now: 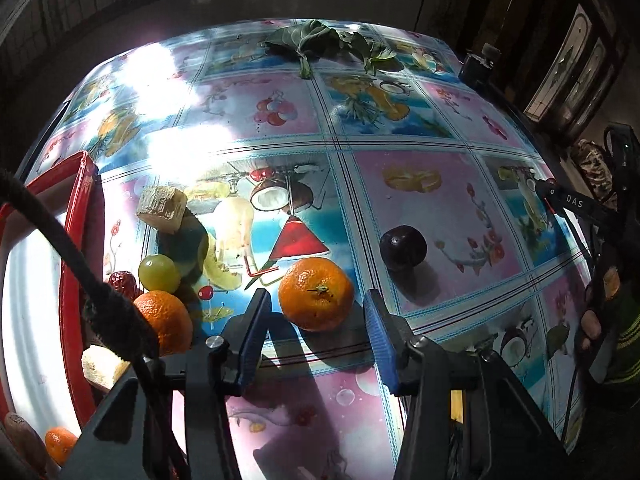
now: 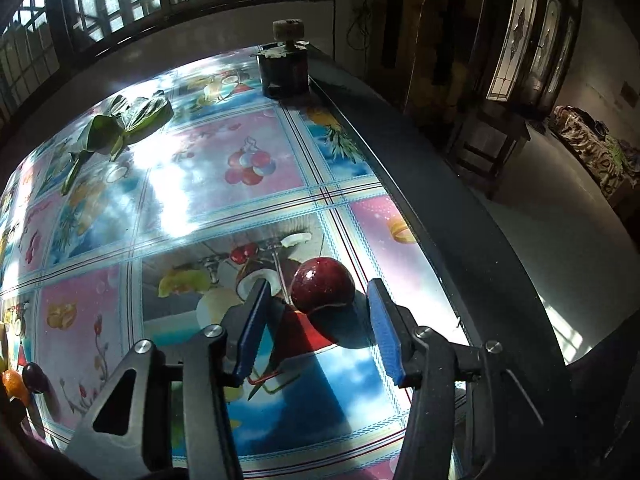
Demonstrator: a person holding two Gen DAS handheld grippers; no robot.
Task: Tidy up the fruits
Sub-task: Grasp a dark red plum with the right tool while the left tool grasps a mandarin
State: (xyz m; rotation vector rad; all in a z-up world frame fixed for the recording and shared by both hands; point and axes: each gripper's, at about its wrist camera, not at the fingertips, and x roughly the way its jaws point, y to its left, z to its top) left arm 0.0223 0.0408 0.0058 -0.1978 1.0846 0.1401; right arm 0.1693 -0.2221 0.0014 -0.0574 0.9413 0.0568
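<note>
Glossy fruit-print tablecloth (image 1: 400,152) filled the left wrist view; left gripper (image 1: 316,300) stood open around a tangerine (image 1: 316,294) at lower centre, pads clear of it. Right wrist view: right gripper (image 2: 318,294) open, dark red plum (image 2: 322,286) between its fingers, untouched.

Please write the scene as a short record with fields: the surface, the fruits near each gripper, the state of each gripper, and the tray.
surface: table with a glossy fruit-print cover
left gripper: open, pads on either side of an orange, not pressing it
right gripper: open, a dark red plum just ahead of the fingertips, not gripped
other fruit: green grape, second orange, dark plum
tray: red tray at the left edge, white inside
far side: leafy greens
</note>
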